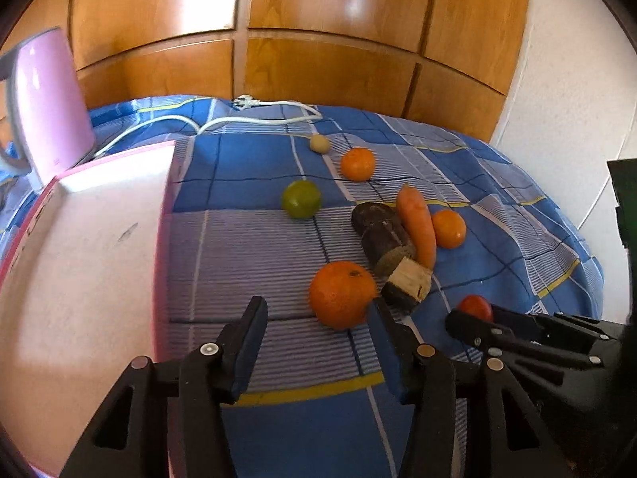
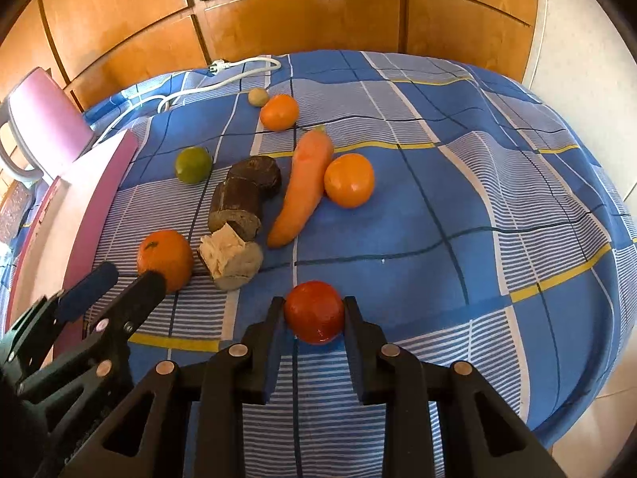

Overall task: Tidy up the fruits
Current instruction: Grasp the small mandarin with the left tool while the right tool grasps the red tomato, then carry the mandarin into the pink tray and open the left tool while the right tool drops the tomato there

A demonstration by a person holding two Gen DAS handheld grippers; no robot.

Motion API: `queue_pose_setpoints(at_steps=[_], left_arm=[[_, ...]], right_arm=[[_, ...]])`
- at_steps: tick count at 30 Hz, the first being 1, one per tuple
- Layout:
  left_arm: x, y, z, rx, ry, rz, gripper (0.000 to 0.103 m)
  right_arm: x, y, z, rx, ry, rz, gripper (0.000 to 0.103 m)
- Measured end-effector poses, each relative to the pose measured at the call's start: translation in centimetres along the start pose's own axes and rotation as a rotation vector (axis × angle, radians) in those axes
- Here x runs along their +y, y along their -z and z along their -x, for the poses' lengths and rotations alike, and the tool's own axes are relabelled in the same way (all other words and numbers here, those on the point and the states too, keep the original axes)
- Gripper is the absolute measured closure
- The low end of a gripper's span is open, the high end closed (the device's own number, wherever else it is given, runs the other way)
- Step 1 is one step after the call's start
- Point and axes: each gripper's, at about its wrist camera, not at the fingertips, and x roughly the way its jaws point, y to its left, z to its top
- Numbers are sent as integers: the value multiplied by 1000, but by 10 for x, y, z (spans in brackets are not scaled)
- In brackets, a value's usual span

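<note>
Fruits and vegetables lie on a blue checked cloth [image 2: 458, 183]. My right gripper [image 2: 313, 310] is shut on a red tomato [image 2: 314, 312], low over the cloth. My left gripper [image 1: 318, 318] is open and empty, its right finger just beside a large orange [image 1: 341, 294]. Further off lie a lime [image 1: 301, 199], a carrot [image 1: 418, 225], two smaller oranges [image 1: 357, 164] [image 1: 449, 228], a small beige fruit [image 1: 319, 144] and two dark root pieces [image 1: 382, 235] [image 1: 408, 285]. A pink-rimmed tray [image 1: 79, 255] sits at the left.
A pink kettle [image 1: 49, 107] stands behind the tray, with a white power cord [image 1: 258, 119] across the back of the cloth. Wooden panelling [image 1: 318, 40] is behind. The right gripper also shows in the left wrist view [image 1: 477, 318].
</note>
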Motion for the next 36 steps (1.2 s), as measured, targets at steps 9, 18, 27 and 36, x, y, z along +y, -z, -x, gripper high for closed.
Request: queue_pose_setpoints(at_steps=[9,18,27,36], left_arm=[[-1,-6,-14,21,4,-9,45],[-7,-2,-11,2,-1,-39,65],[-6,4,24,-124,-78,-35,65],[31,6,61,-240,-164,142,65]], right_arm=[[-4,0,0,5,-18,-24,74],[0,1,0,6,-3,0,74],[3,5,21,-111,-153,27,75],[25,6,34,-183,-233,109,75]])
